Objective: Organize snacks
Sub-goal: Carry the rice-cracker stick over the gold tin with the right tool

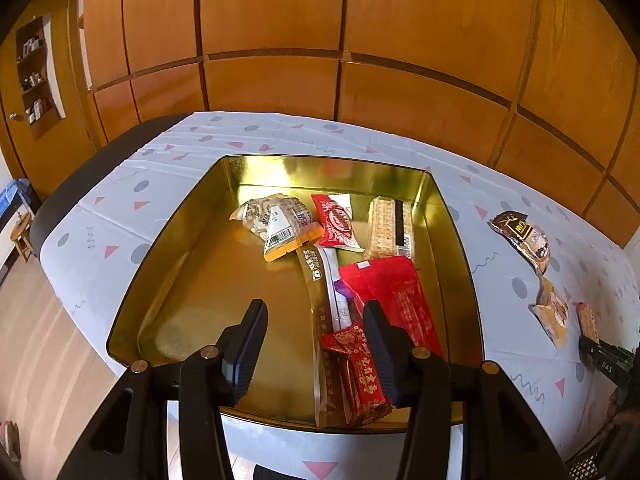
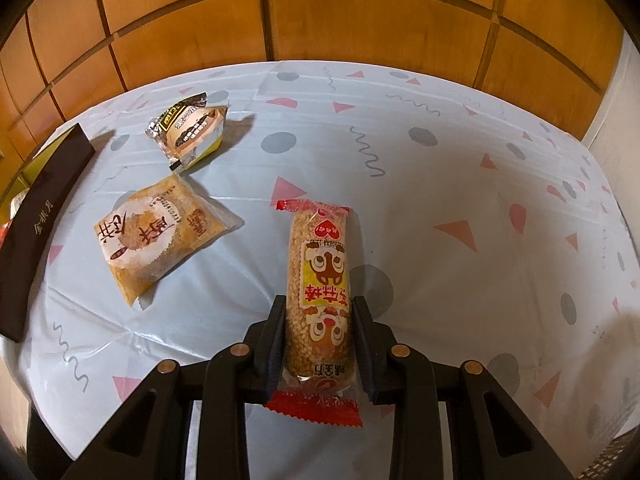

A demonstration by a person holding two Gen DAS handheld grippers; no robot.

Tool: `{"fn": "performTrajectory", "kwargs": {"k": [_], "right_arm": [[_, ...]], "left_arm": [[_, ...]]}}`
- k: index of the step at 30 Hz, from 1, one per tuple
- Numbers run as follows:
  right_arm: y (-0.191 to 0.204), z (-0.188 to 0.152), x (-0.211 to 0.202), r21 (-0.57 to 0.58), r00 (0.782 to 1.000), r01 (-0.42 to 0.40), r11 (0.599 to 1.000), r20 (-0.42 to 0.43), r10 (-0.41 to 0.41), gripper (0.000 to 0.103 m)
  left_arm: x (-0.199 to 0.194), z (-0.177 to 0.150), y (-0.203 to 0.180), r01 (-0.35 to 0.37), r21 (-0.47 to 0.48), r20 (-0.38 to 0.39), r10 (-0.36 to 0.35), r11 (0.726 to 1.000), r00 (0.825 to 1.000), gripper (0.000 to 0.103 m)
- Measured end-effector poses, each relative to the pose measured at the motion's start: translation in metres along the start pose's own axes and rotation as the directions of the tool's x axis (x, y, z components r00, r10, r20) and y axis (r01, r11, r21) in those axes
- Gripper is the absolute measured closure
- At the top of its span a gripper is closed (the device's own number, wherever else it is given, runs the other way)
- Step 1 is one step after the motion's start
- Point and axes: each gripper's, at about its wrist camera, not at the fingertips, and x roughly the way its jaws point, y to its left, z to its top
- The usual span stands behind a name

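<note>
Right gripper (image 2: 318, 344): black fingers (image 2: 275, 336) closed on a long sesame-coloured snack bar in clear wrapper with red crimped ends and cartoon faces (image 2: 320, 292). The bar lies lengthwise between the fingers, pointing to 12 o'clock, over the worktop with its white cloth printed with pink triangles and grey dots (image 2: 440, 184).

At 10 o'clock from the bar, a flat orange-and-white square biscuit packet (image 2: 160, 232) lies on the cloth. Beyond it at 11 o'clock, a small brown-and-yellow cake packet (image 2: 192, 132). At 9 o'clock, the dark outer wall of the tin.

Left gripper (image 1: 316, 344): fingers spread wide, holding nothing, over a square gold metal tin (image 1: 192, 280). Inside, toward 1 o'clock, several packets: red foil wrappers (image 1: 400, 292), a pale cracker bar (image 1: 390, 228), an orange-edged clear packet (image 1: 280, 224).
</note>
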Motion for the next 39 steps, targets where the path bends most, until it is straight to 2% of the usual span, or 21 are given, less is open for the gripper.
{"fn": "performTrajectory", "kwargs": {"k": [5, 8, 11, 14, 18, 20, 24, 29, 32, 36, 39], "right_arm": [[-0.006, 0.001, -0.001, 0.048, 0.999, -0.037, 0.998, -0.028, 0.038, 0.072], [-0.012, 0.001, -0.004, 0.125, 0.993, -0.104, 0.987, -0.046, 0.11, 0.073], [-0.02, -0.001, -0.009, 0.212, 0.977, -0.191, 0.958, -0.048, 0.206, 0.074], [-0.017, -0.004, -0.019, 0.232, 0.966, -0.242, 0.942, -0.034, 0.256, 0.074], [0.006, 0.003, -0.045, 0.155, 0.959, -0.28, 0.948, 0.006, 0.282, 0.074], [0.026, 0.011, -0.056, 0.109, 0.94, -0.341, 0.934, 0.017, 0.341, 0.074], [0.075, 0.022, -0.062, -0.003, 0.915, -0.403, 0.915, -0.015, 0.403, 0.074], [0.144, 0.029, -0.069, -0.143, 0.871, -0.491, 0.86, -0.062, 0.487, 0.074], [0.176, 0.03, -0.07, -0.183, 0.838, -0.546, 0.818, -0.11, 0.535, 0.074], [0.222, 0.031, -0.075, -0.262, 0.803, -0.595, 0.76, -0.159, 0.574, 0.074], [0.244, 0.036, -0.073, -0.278, 0.781, -0.624, 0.731, -0.191, 0.595, 0.074]], "left_arm": [[0.003, -0.002, 0.006, 0.002, -0.009, -0.01, -0.003, 1.0, 1.0, 0.053], [0.004, -0.002, 0.016, -0.013, -0.031, -0.012, 0.013, 0.999, 1.0, 0.053], [0.004, -0.001, 0.031, -0.037, -0.061, -0.011, 0.036, 0.997, 0.999, 0.053], [0.002, -0.001, 0.044, -0.062, -0.087, -0.013, 0.061, 0.994, 0.998, 0.053], [0.0, -0.002, 0.056, -0.082, -0.114, -0.009, 0.082, 0.99, 0.997, 0.053], [-0.001, -0.002, 0.059, -0.091, -0.125, -0.001, 0.092, 0.988, 0.996, 0.053], [-0.001, -0.003, 0.058, -0.086, -0.122, -0.007, 0.086, 0.989, 0.996, 0.053], [-0.004, -0.004, 0.054, -0.075, -0.104, -0.002, 0.075, 0.992, 0.997, 0.053], [-0.008, -0.004, 0.054, -0.079, -0.101, 0.01, 0.081, 0.992, 0.997, 0.053], [-0.011, -0.003, 0.058, -0.09, -0.105, 0.021, 0.093, 0.99, 0.995, 0.053], [-0.013, -0.003, 0.061, -0.094, -0.114, 0.025, 0.097, 0.989, 0.995, 0.053]]}}
